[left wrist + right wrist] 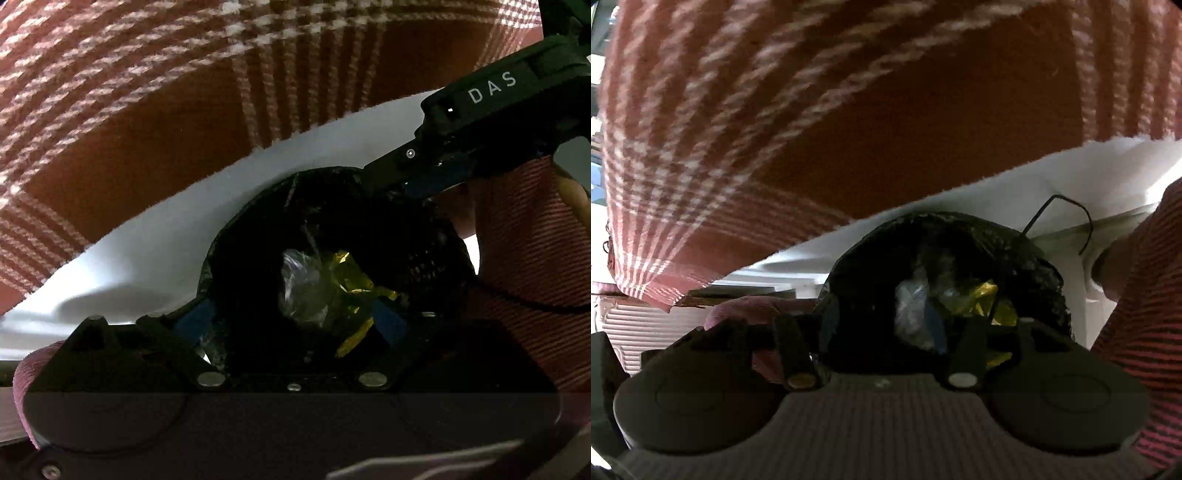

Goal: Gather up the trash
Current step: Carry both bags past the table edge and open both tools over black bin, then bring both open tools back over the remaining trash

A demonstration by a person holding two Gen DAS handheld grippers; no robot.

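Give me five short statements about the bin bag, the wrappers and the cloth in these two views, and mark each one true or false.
1. The black plastic bin bag hangs open at its mouth. True.
2. A crumpled gold foil wrapper lies inside the bag. True.
3. The bag is empty. False: clear crumpled plastic and the gold foil are in it.
4. The cloth behind the bag is plain blue. False: the rust-red and white plaid cloth is checked.
5. The right gripper looks into the bag's mouth, its jaws apart. True.
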